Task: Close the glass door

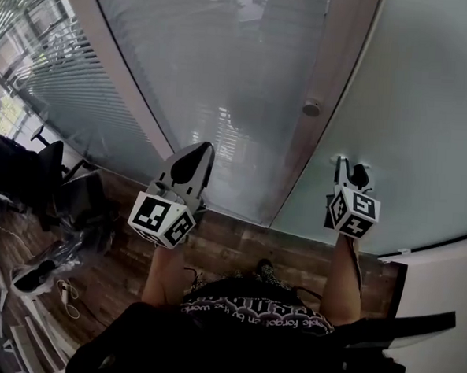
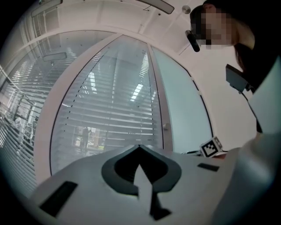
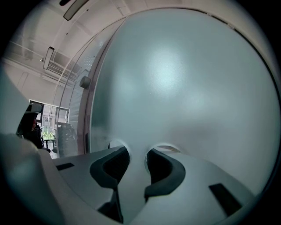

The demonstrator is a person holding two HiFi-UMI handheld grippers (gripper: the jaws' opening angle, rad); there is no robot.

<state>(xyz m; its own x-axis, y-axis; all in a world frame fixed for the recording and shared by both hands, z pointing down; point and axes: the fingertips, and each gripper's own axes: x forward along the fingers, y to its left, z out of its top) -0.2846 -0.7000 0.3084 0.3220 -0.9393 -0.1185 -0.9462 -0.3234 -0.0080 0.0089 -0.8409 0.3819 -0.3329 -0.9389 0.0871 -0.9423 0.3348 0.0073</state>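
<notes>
Both raised: left gripper (image 1: 206,146) closed; right gripper (image 1: 351,164) spread, empty, at glass door (image 1: 416,98).

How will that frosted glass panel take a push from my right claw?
The frosted glass panel is a large flat sheet, so probably stiff and heavy, slow to start. Its surface looks smooth, so the open right claw may slide across it. Being glass, a steady push likely suits it better than a jab.

The left tool (image 1: 205,148) is being held before the blind-backed pane (image 1: 186,53); right of the knob (image 1: 311,108), the right tool (image 1: 350,164) is being held close before the glass door (image 1: 420,98).
</notes>
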